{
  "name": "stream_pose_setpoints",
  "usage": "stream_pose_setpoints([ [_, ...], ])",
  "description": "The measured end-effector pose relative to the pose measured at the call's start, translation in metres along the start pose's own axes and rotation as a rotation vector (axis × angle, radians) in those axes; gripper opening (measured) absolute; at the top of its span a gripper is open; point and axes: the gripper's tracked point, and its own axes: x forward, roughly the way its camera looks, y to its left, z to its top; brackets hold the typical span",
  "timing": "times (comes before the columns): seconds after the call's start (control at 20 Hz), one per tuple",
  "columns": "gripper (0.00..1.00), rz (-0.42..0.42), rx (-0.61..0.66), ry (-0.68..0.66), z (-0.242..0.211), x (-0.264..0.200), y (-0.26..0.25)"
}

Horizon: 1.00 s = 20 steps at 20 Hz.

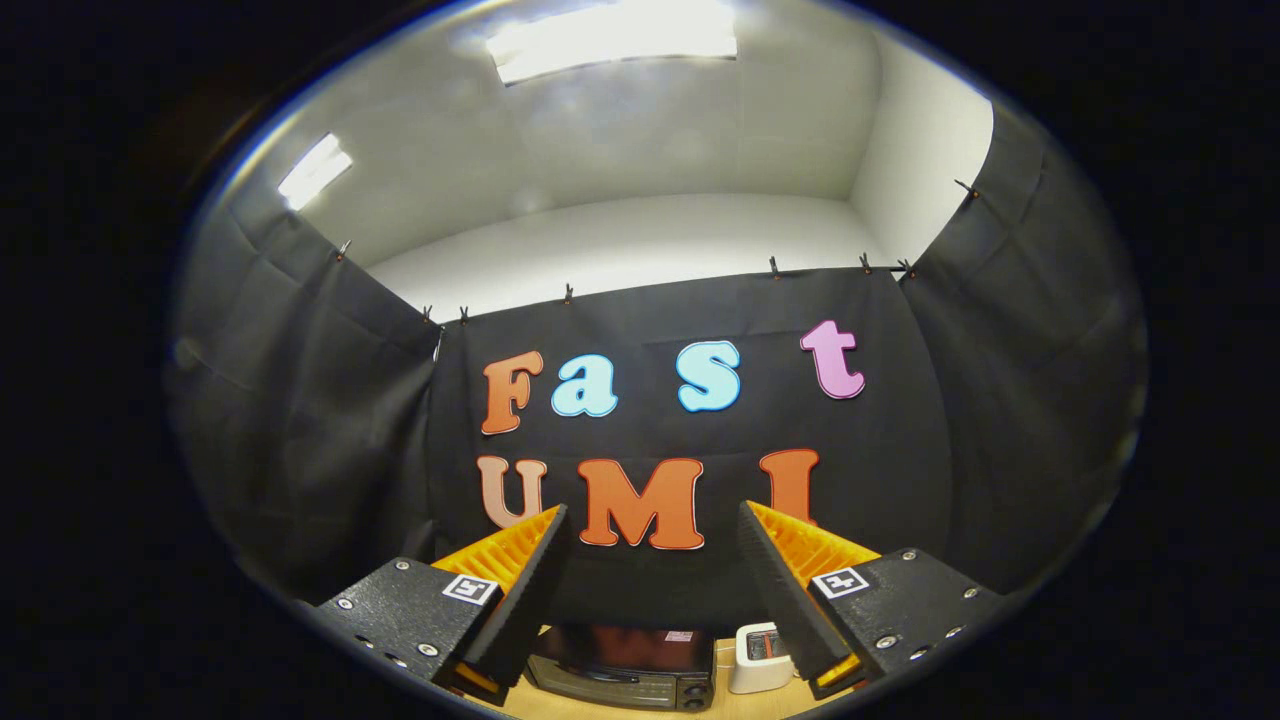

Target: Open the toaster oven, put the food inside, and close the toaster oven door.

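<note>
In the gripper view, the gripper (655, 560) is pointing up toward the booth's black cloth wall (300, 430), and its two fingers (525, 580) are standing spread wide apart at the bottom of the frame, released and grasping nothing. The gap between them is showing the cloth wall and, lower down, the table.

The toaster oven (625, 668) is sitting at the bottom centre of the frame, low between the two fingers and well beyond them, resting on a light wooden tabletop (725, 705). Its door, dark glass with a reddish reflection, is appearing closed, and a handle bar is running across its front; knobs are showing at its lower right corner. Just to the right of the oven, a small white appliance (757, 658) with slots in its top is standing on the same tabletop, partly hidden behind the right finger.

Above the cloth, in the upper half of the frame, a white wall (640, 240) and ceiling are showing, with a bright light panel (612, 38) at top centre and another (314, 172) at upper left. Small clips (773, 267) are holding the cloth along its top edge.
</note>
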Motion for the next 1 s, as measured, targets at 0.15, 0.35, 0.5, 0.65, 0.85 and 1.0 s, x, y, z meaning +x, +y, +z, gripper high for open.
stream_pose_setpoints([
  [0.15,0.98,0.018,0.016,0.004,-0.013,0.005,0.008],
  [0.35,0.98,0.054,0.059,0.04,-0.048,0.015,0.017],
  [0.5,0.98,0.057,0.077,0.074,-0.085,0.024,0.021],
  [0.65,0.98,0.014,0.07,0.104,-0.127,0.035,0.022],
  [0.85,0.98,0.012,0.033,0.179,-0.191,0.05,0.041],
  [1.0,0.98,0.046,0.029,0.263,-0.244,0.056,0.064],
])
